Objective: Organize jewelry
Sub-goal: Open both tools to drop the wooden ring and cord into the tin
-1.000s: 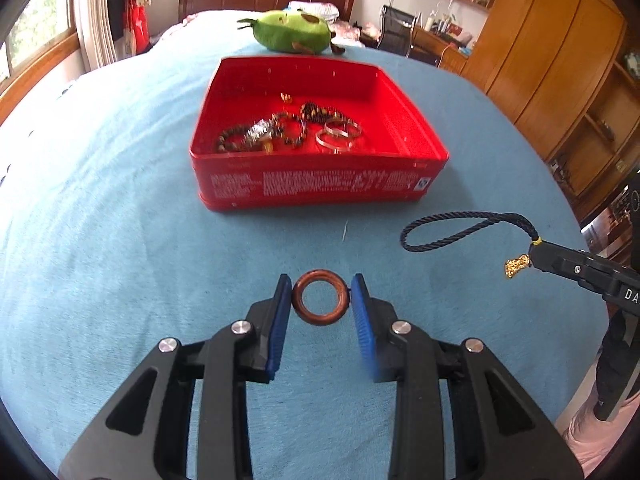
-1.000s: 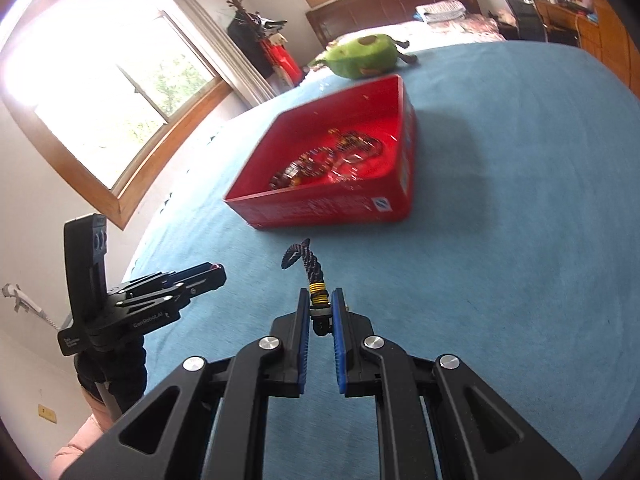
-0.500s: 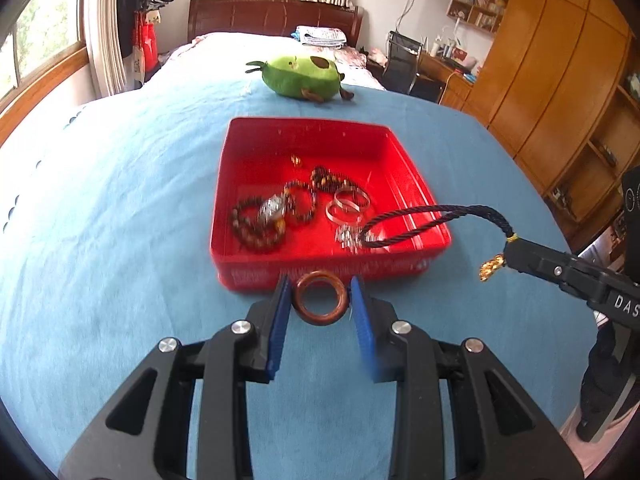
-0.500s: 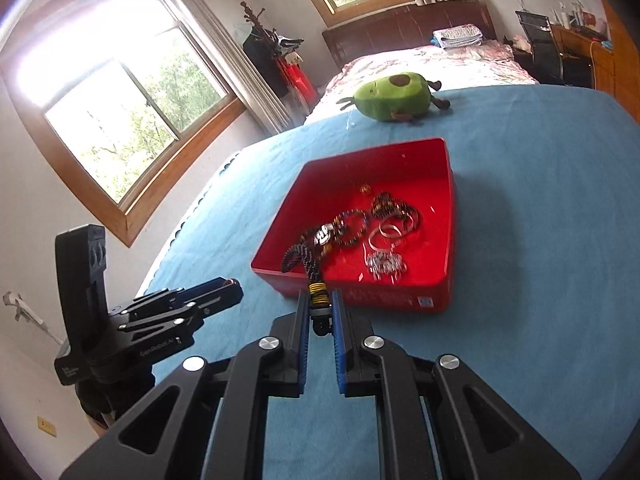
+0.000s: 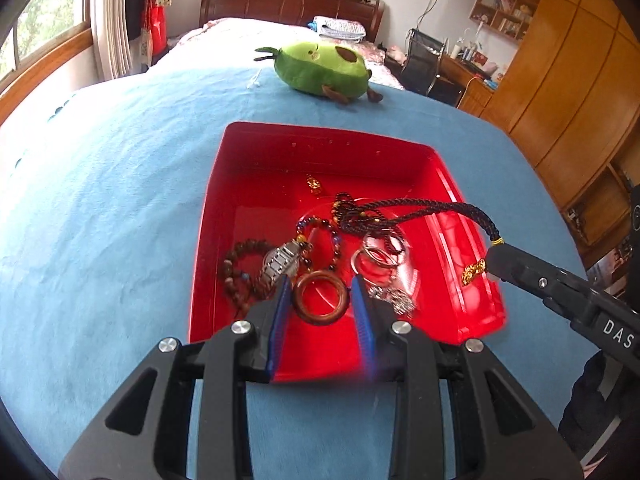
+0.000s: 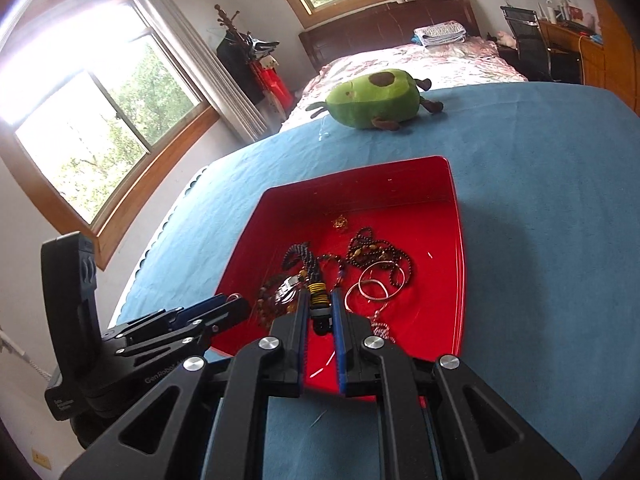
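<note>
A blue cloth (image 5: 100, 208) covers the wide surface, and on it sits the red tin tray (image 5: 400, 148), the landmark for everything else. Beyond the tray's far edge lies a green avocado plush toy (image 5: 322, 68), well apart from the tray, with a bed with a dark wooden headboard (image 5: 288, 2) farther back still.

Over the tray's near edge, the left gripper (image 5: 320, 300) holds a brown wooden ring (image 5: 320, 299) between its blue pads, the fingers closed only as far as the ring's width, one pad touching each side. The ring hangs above the tray's near floor.

At the tray's near right corner the right gripper (image 6: 320, 308) has its fingers pinched nearly together on the yellow-wound end of a dark braided cord (image 5: 420, 210). The cord loops out from there over the tray's middle, and a small gold charm (image 5: 473, 272) dangles just beside the fingertips.

Inside the tray, near its left wall, lie a brown bead bracelet (image 5: 240, 264) and a silver watch (image 5: 280, 260). Toward its middle sit thin silver bangles (image 5: 378, 254) and a dark bead string (image 6: 364, 246). A tiny gold piece (image 5: 314, 184) rests near the tray's far wall.
</note>
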